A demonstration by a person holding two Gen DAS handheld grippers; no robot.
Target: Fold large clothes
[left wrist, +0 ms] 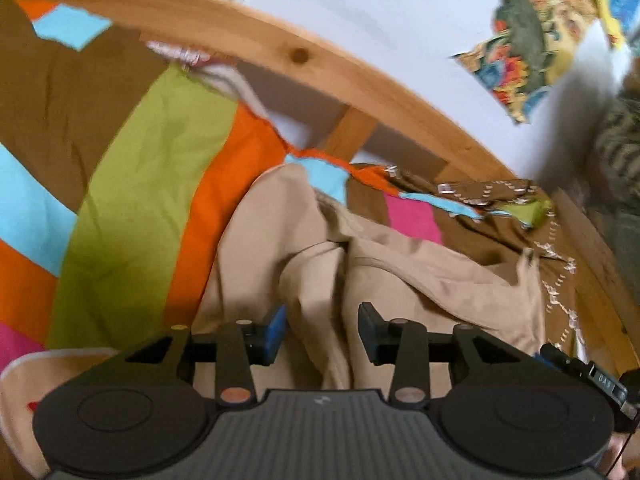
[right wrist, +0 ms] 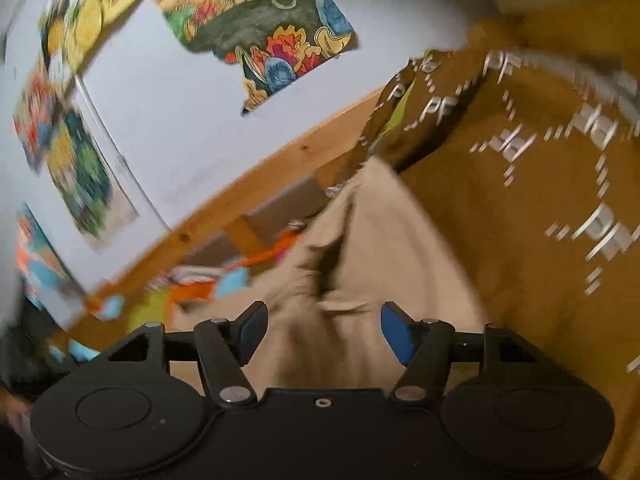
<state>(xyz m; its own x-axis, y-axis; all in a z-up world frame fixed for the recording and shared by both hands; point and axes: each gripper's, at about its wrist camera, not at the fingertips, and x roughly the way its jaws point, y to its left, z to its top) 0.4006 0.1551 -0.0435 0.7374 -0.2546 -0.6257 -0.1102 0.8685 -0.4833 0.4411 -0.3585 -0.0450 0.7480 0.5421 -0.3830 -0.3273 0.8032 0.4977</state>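
A large beige garment (left wrist: pixel 320 256) lies crumpled on a bed with a colourful patchwork cover (left wrist: pixel 132 152). My left gripper (left wrist: pixel 322 332) is open, its blue-padded fingers apart on either side of a raised fold of the beige cloth. In the right wrist view the same beige garment (right wrist: pixel 372 240) runs up from between the fingers. My right gripper (right wrist: pixel 320 332) is open over the cloth, which lies between the jaws without being pinched. The right view is blurred by motion.
A wooden bed frame (left wrist: pixel 304 60) curves behind the bed against a white wall with colourful pictures (right wrist: pixel 272 32). A brown cloth with white embroidery (right wrist: pixel 520 160) lies to the right of the beige garment. The other gripper's tip (left wrist: pixel 580 368) shows at the left view's lower right.
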